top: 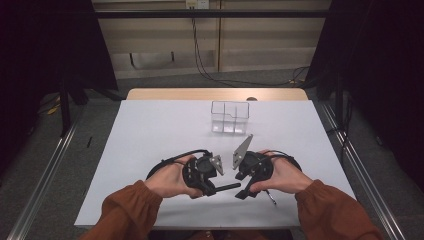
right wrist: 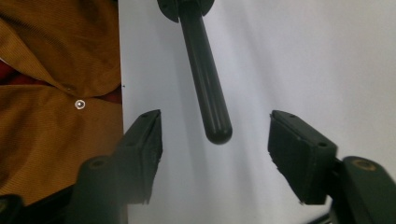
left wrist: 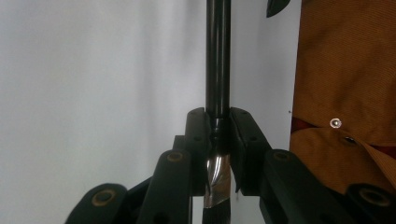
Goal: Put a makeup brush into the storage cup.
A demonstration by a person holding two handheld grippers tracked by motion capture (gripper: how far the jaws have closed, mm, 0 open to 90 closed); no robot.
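Left tool [top: 212,189] pinching black rod [top: 226,188] near its metal-collared end, jaws pressing on both sides; rod [left wrist: 218,56] sticking straight out past jaws. In high view, rod lying level just above white tabletop [top: 150,135], pointing toward right tool [top: 243,191]. Right tool jaws standing apart, not touching anything; rounded rod tip [right wrist: 217,130] sitting between them, clear of both pads. Hands holding both tools close together at near edge. Clear divided container [top: 229,117] standing well beyond, toward far edge. Orange sleeves resting low at tabletop edge.
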